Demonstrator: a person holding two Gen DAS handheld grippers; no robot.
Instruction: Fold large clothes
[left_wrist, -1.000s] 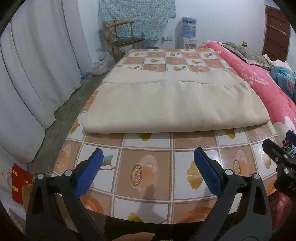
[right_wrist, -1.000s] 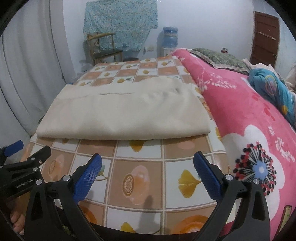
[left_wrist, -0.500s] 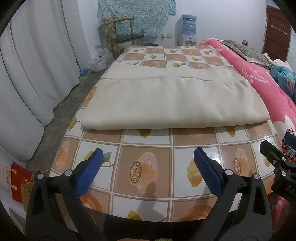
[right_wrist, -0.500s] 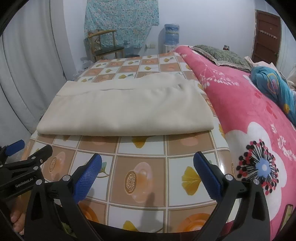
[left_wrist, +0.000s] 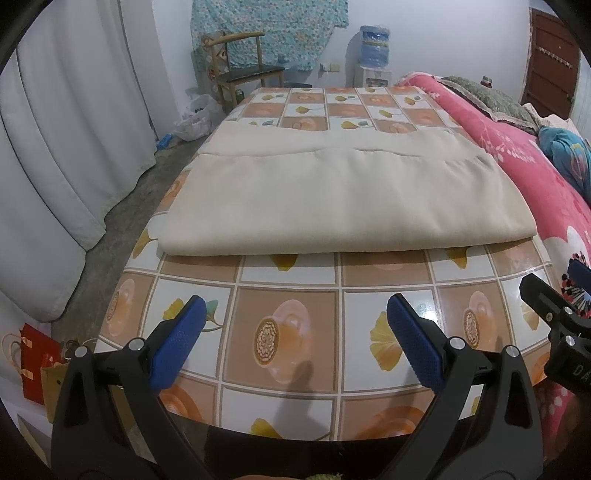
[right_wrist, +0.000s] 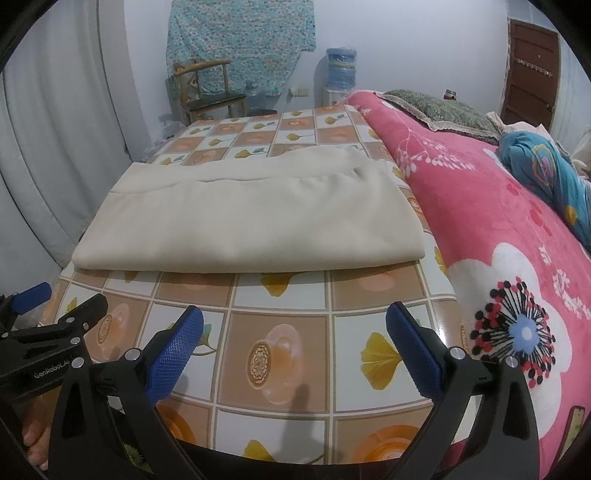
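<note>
A large cream garment (left_wrist: 340, 199) lies folded into a flat rectangle across the table with the tiled flower-pattern cover (left_wrist: 288, 332); the right wrist view shows the same garment (right_wrist: 255, 221), its folded edge toward me. My left gripper (left_wrist: 293, 314) hangs open above the near table edge, well short of the cloth, nothing between its blue pads (left_wrist: 177, 343). My right gripper (right_wrist: 294, 325) is also open and empty, beside the left one. The right gripper's tip (left_wrist: 546, 306) shows at the left view's right edge, and the left gripper (right_wrist: 55, 332) at the right view's left edge.
A pink flowered blanket (right_wrist: 517, 240) covers a bed right of the table, with a blue bundle (right_wrist: 546, 166) on it. Grey curtains (left_wrist: 66, 147) hang left. A wooden chair (left_wrist: 243, 74) and water dispenser (left_wrist: 375, 55) stand at the far wall; red bags (left_wrist: 33, 365) sit on the floor.
Both grippers have tilted and eased forward slightly, so the folded garment sits a little lower and nearer in both views. Both stay open and empty; the cloth has not moved.
</note>
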